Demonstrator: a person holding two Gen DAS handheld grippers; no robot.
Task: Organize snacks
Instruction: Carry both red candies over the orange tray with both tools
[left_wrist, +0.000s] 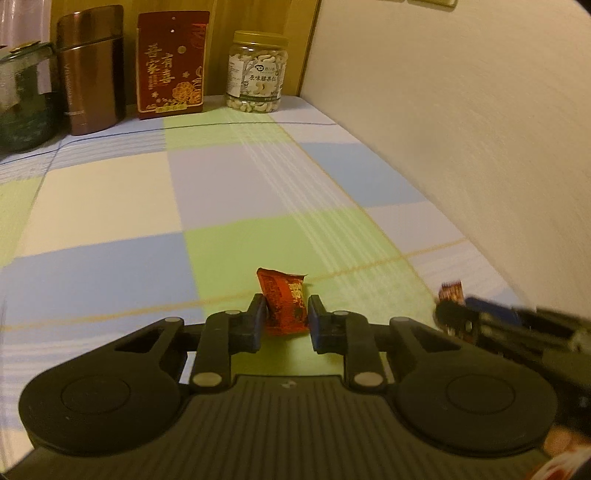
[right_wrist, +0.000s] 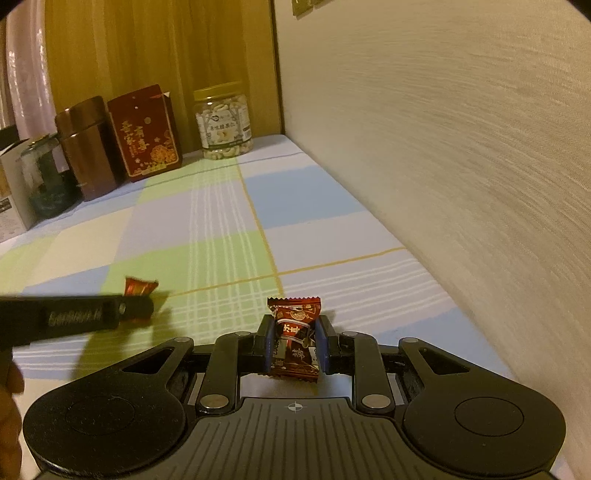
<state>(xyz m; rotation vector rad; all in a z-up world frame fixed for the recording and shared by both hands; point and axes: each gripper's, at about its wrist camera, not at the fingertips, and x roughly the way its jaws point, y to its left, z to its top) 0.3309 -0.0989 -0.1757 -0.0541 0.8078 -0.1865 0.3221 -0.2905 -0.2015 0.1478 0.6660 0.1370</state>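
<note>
Two candies held over the checked cloth

The left gripper (left_wrist: 286, 319) squeezes an orange candy (left_wrist: 285, 304); the right gripper (right_wrist: 295, 349) squeezes a dark red candy (right_wrist: 295, 338); both far from the nut jar (left_wrist: 257, 72).

We see an orange-red candy packet (left_wrist: 285, 308) standing upright between our left jaws, crimped end up, above the checked worktop. A dark red-brown candy packet (right_wrist: 295, 339), also upright with zigzag top edge, sits pinched between our right jaws.
</note>
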